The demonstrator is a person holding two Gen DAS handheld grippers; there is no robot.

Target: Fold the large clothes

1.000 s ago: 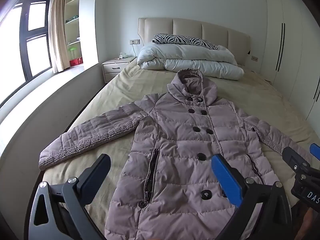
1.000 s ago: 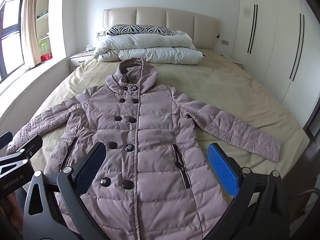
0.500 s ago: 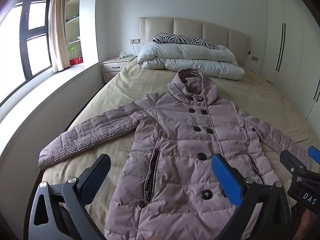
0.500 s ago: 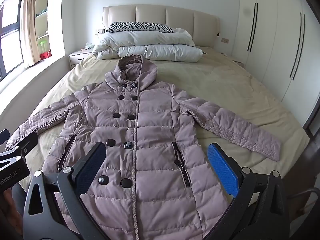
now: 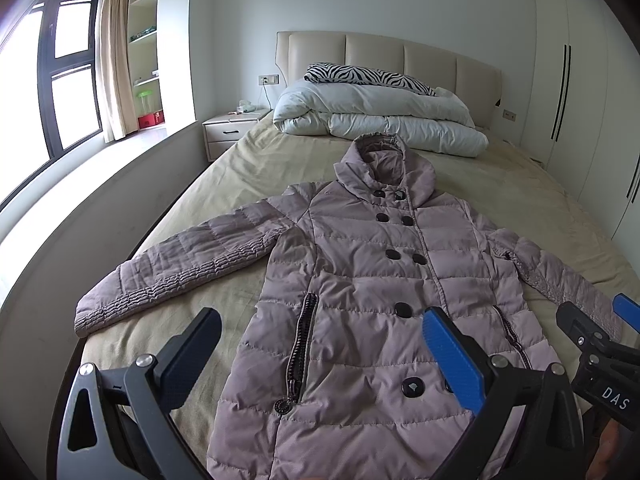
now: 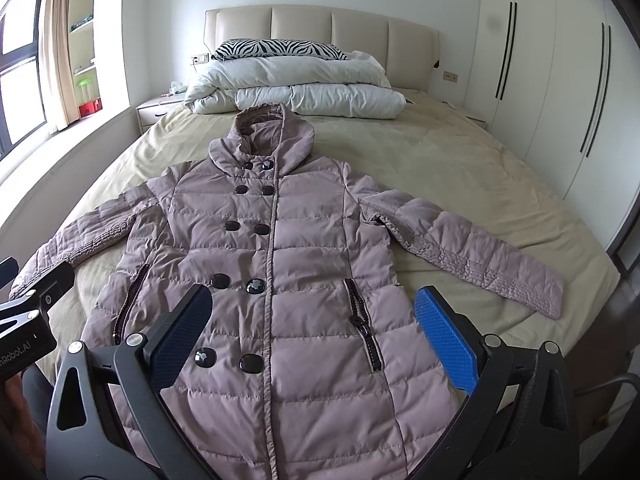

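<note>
A coat (image 5: 372,280) lies flat on the bed (image 5: 256,160), sleeves spread, with the left gripper (image 5: 320,344) and right gripper (image 6: 312,320) above its near hem, jaws apart.

The coat (image 6: 280,272) is quilted mauve cloth with a faint sheen, its cuffs puckered by gathered stitching; its buttons (image 6: 256,286) are dark and glossy, and the pocket zips (image 5: 300,344) look like dark metal teeth. The bed sheet (image 6: 460,176) is matt beige cloth, softly creased. The duvet (image 5: 380,120) is puffy white cloth. The headboard (image 6: 320,28) is smooth padded cream upholstery. Each tool, left (image 5: 320,348) and right (image 6: 312,320), is matt black plastic with textured blue pads (image 6: 444,336) and shiny metal screws
</note>
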